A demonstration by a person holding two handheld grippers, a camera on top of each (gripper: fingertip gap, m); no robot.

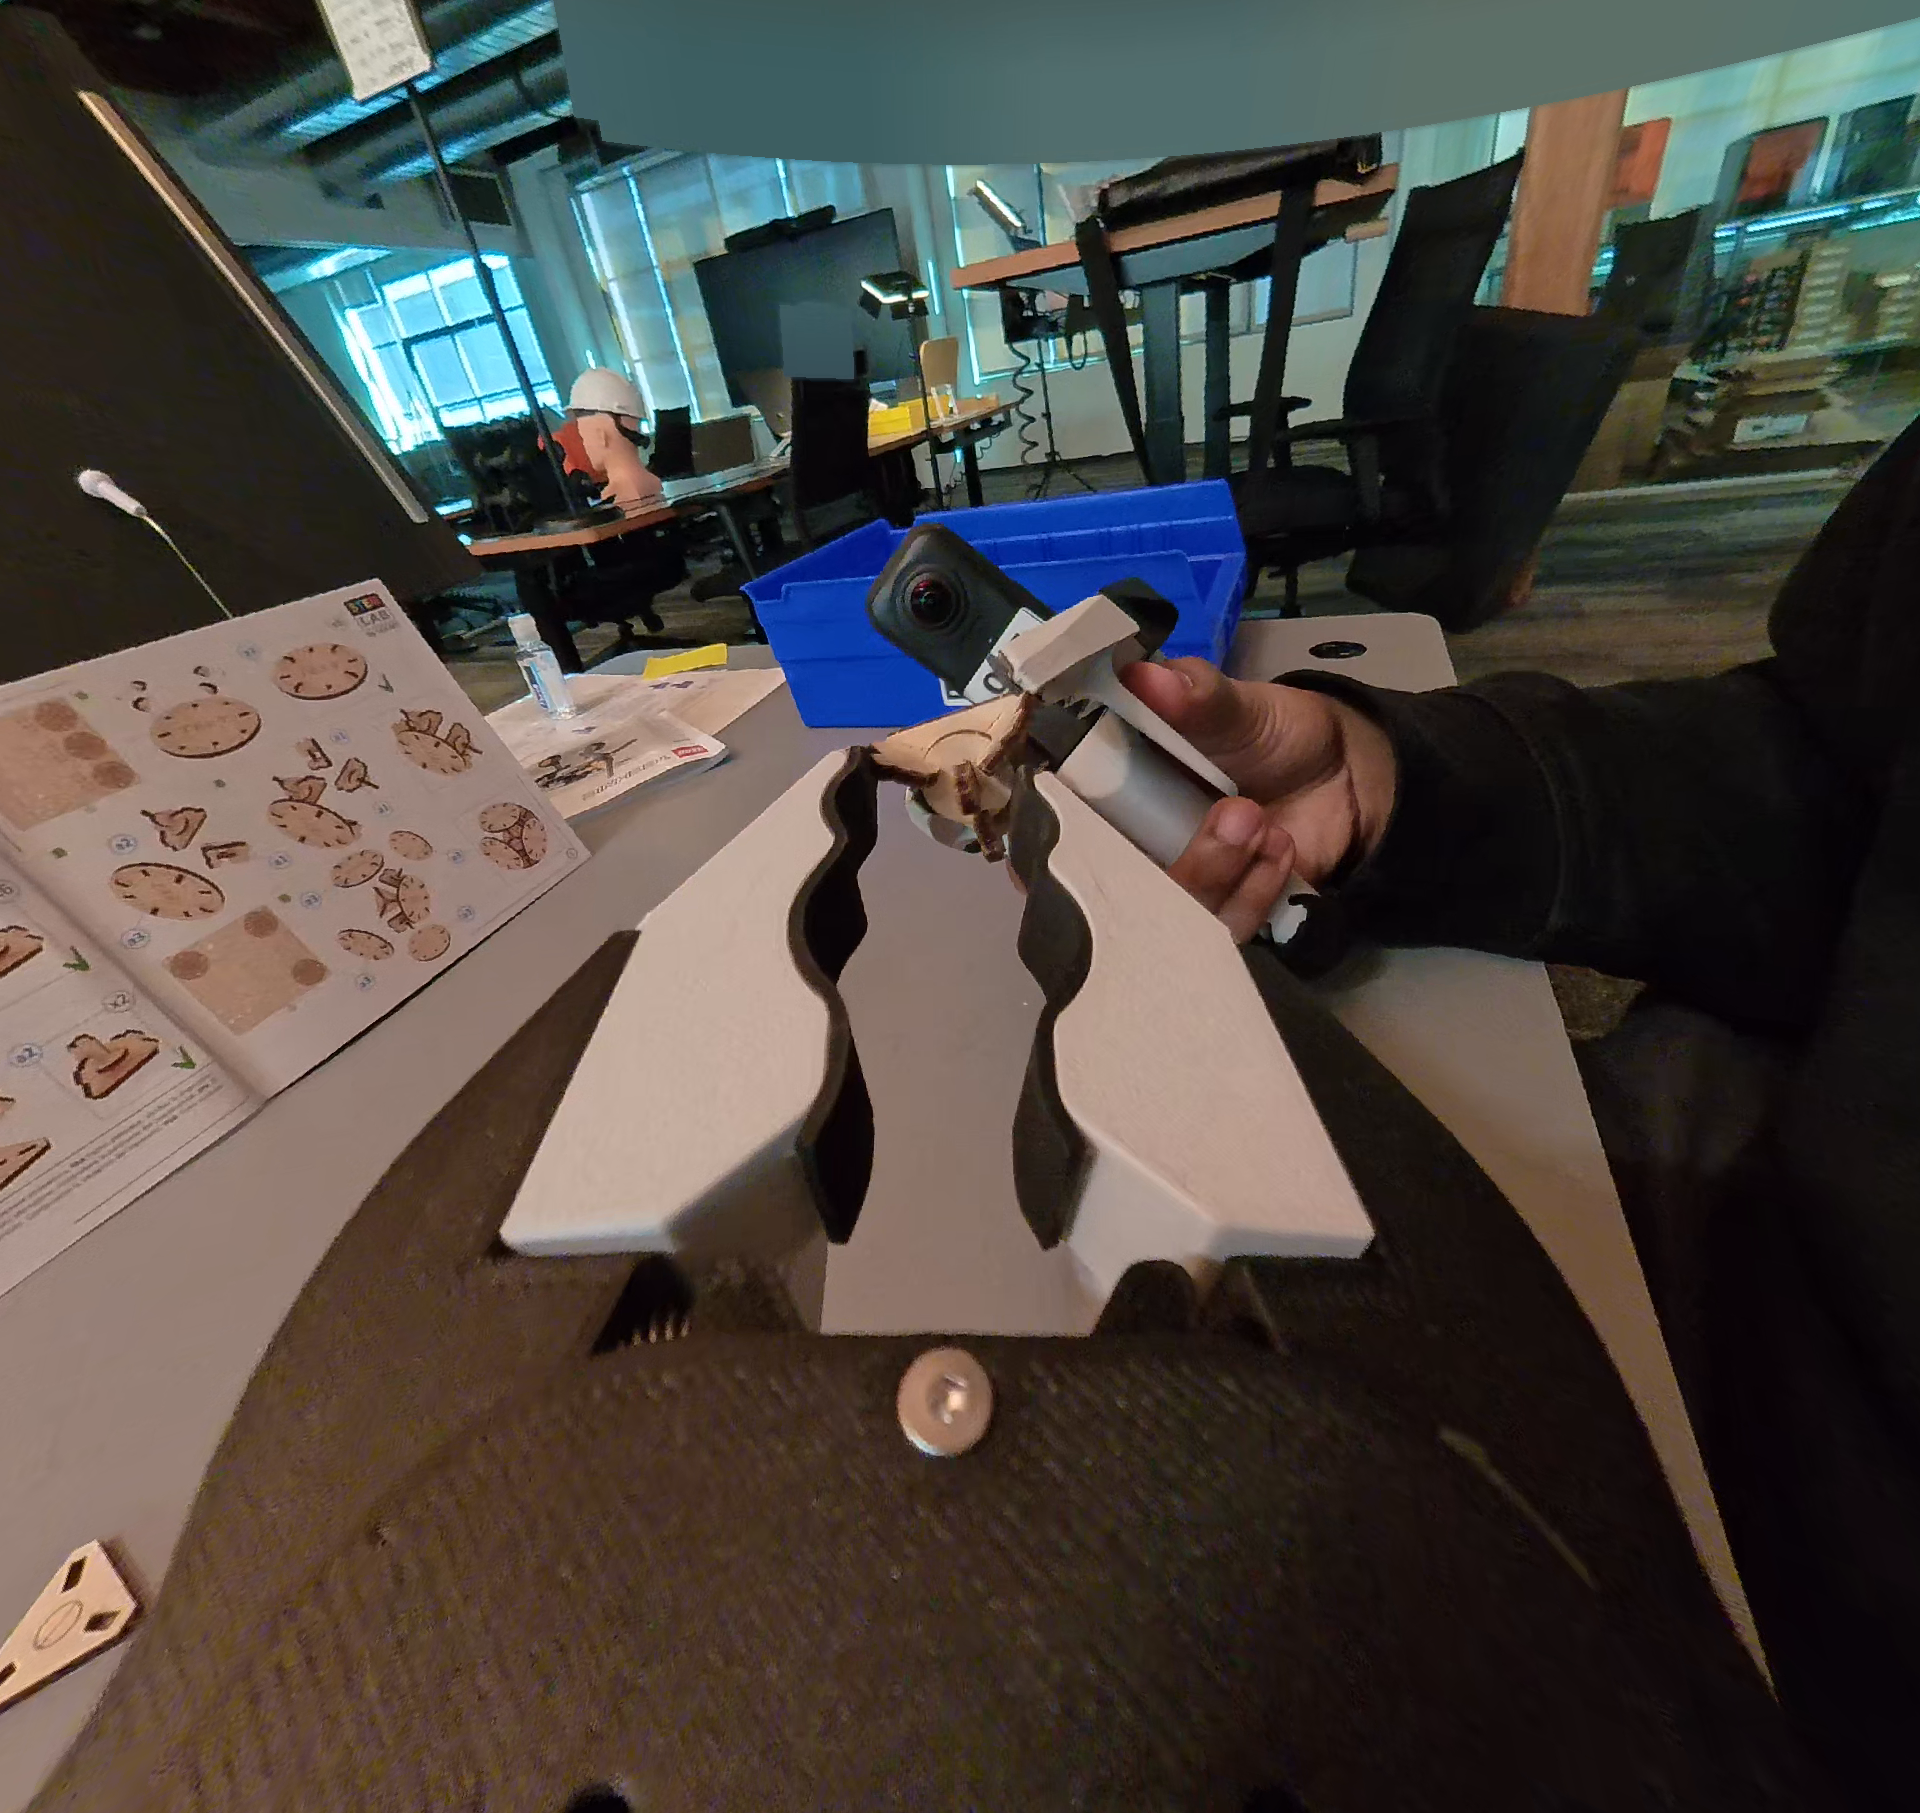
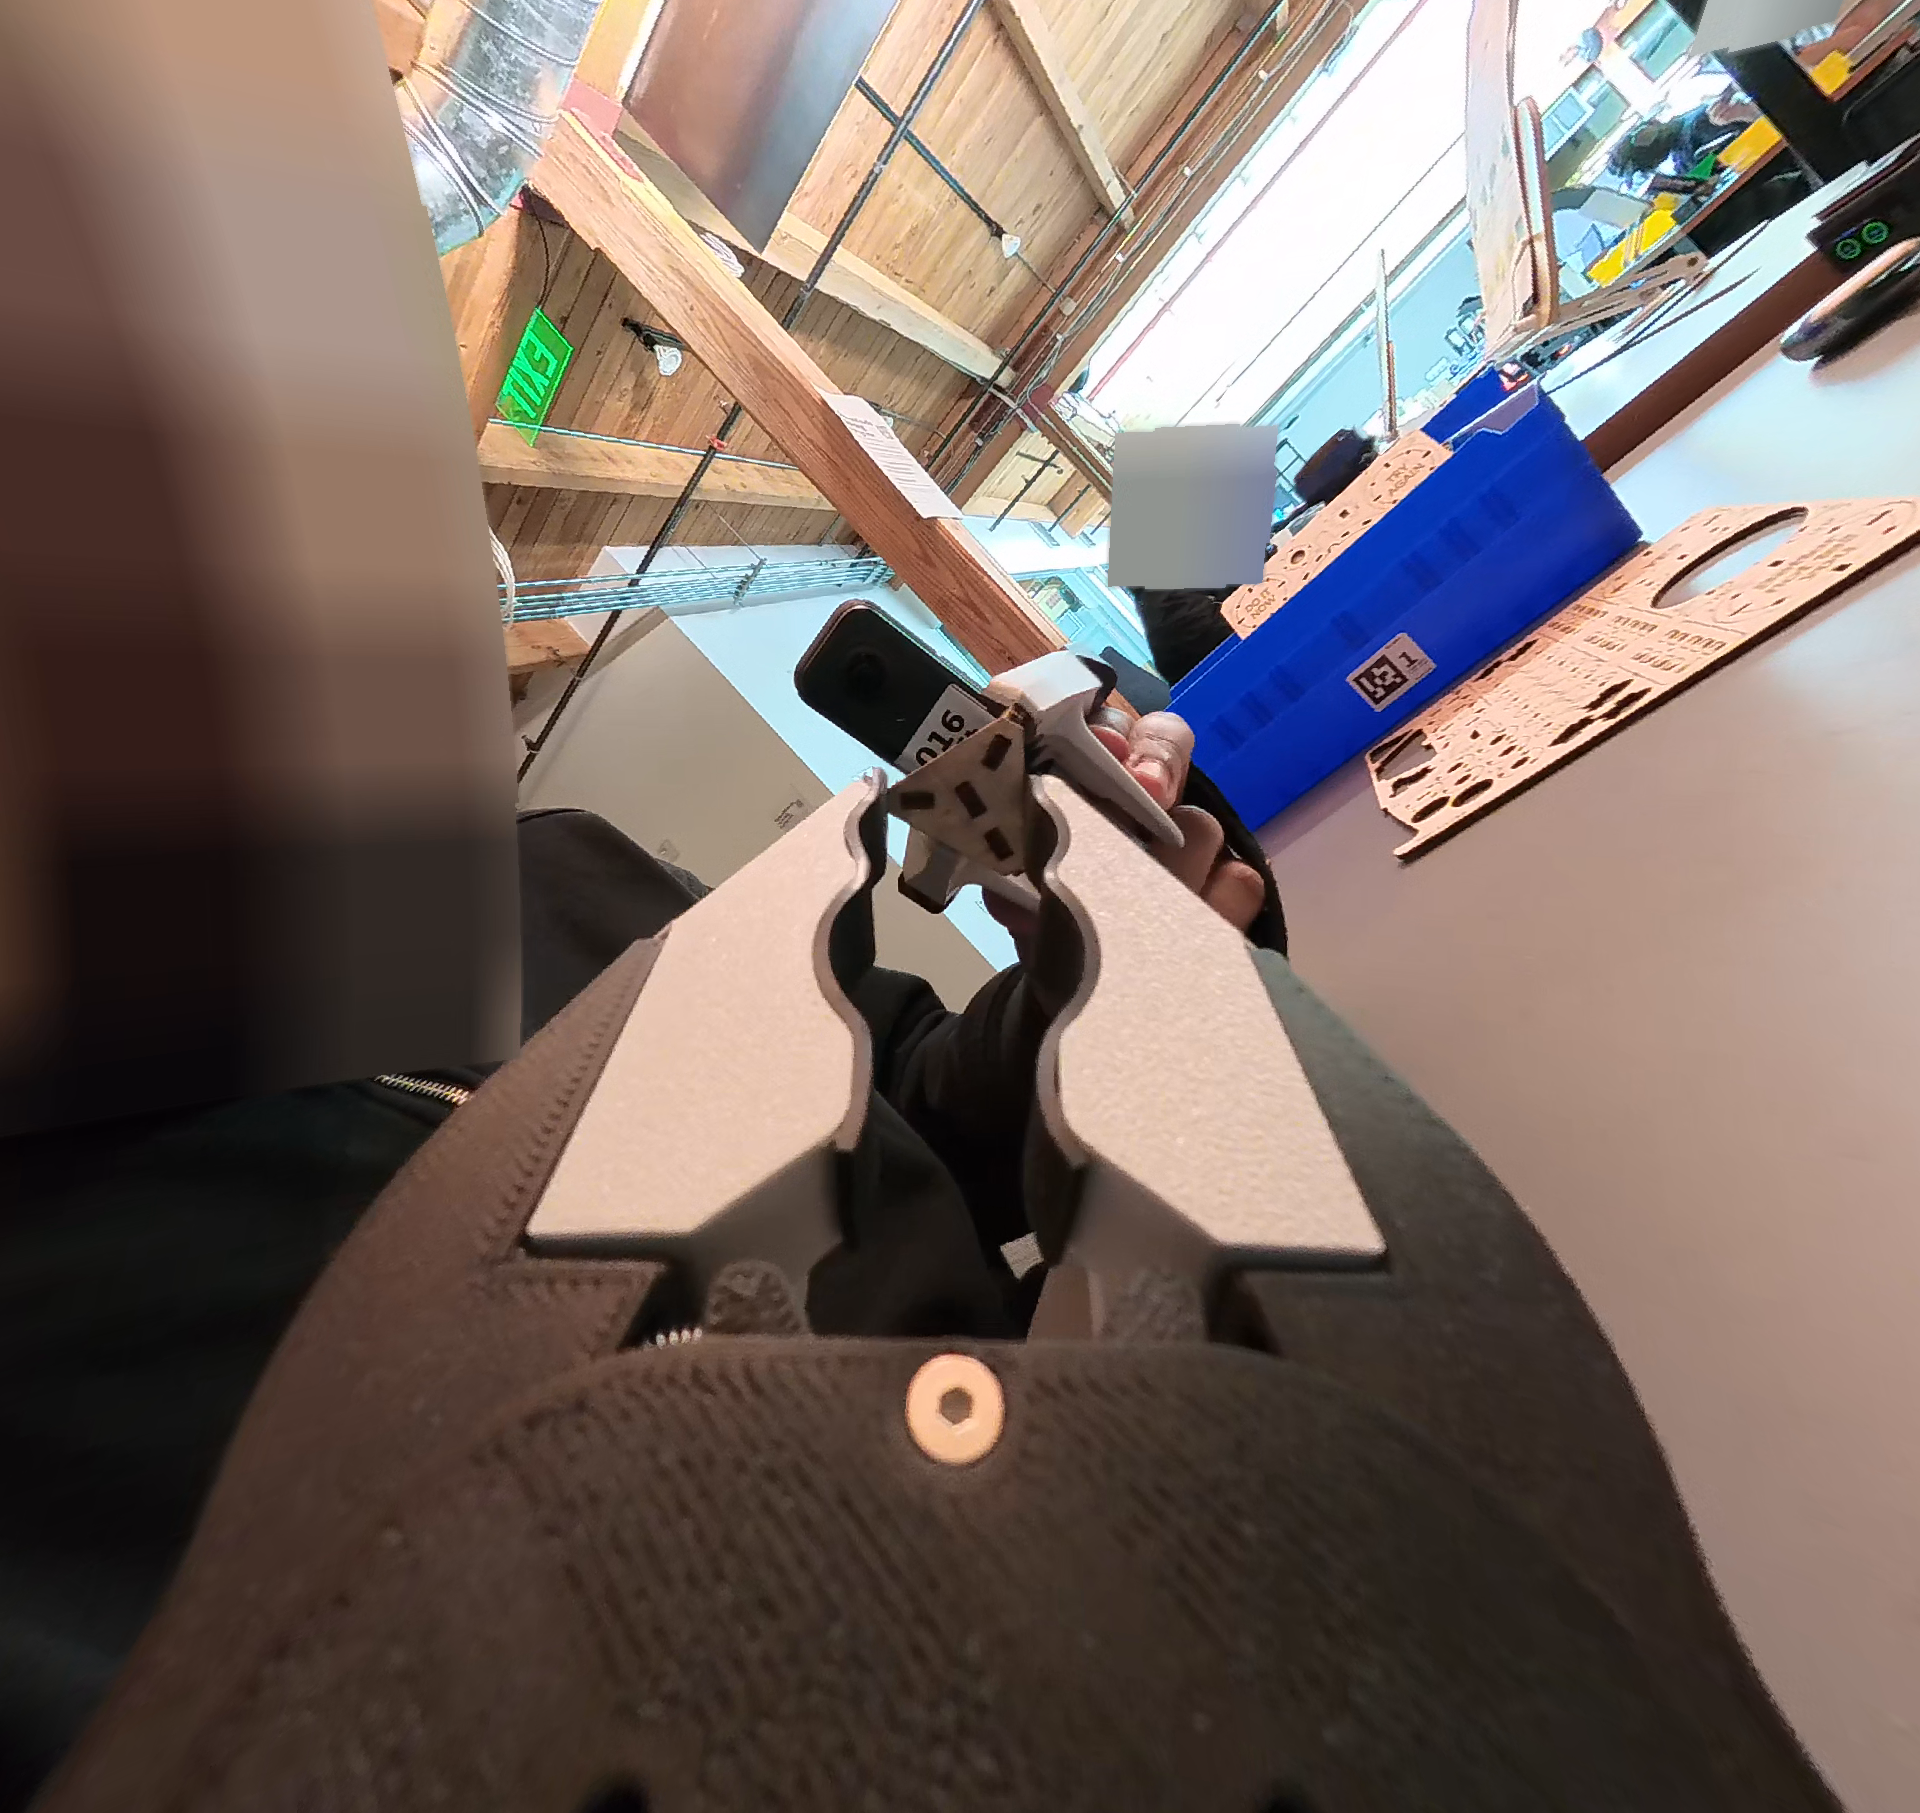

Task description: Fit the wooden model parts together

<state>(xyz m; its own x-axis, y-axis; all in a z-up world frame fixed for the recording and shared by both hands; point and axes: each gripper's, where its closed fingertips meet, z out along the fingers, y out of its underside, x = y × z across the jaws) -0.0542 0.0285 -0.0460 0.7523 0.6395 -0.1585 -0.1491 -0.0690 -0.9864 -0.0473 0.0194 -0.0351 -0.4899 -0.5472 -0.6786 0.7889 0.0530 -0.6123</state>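
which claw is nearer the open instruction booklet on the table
Left. The left claw sits just right of the open instruction booklet, both claws gripping a small wooden assembly. The right claw reaches in from the far side, by the blue bin.

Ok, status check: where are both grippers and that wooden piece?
Left gripper and right gripper tip to tip above the grey table, both clamped on one wooden assembly. Nothing between them. Blue bin behind.
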